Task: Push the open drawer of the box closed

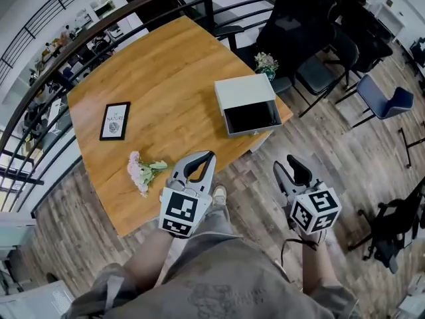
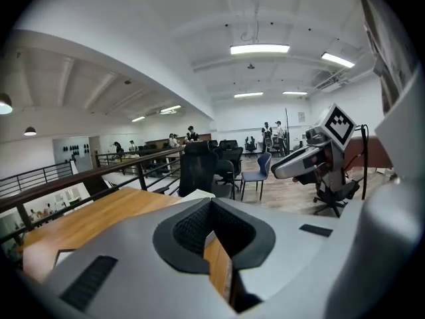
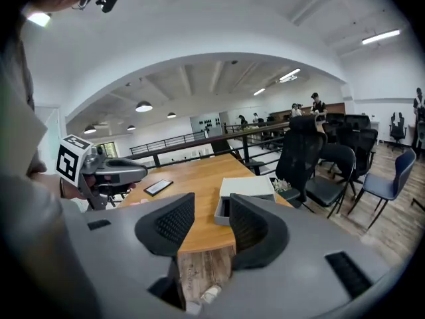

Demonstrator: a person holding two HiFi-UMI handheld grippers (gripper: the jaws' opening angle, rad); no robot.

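A pale grey box sits at the right corner of the wooden table. Its drawer is pulled out toward me, dark inside and empty. In the right gripper view the box lies just beyond the jaws. Both grippers hang short of the table, apart from the box. My left gripper is at the table's near edge, jaws shut on nothing; its tips meet in the left gripper view. My right gripper hovers over the floor below the box, jaws apart and empty.
A black framed card lies at the table's left, and pink flowers lie near its front edge. A small flower pot stands beyond the box. Black and blue chairs stand to the right; a dark railing curves behind.
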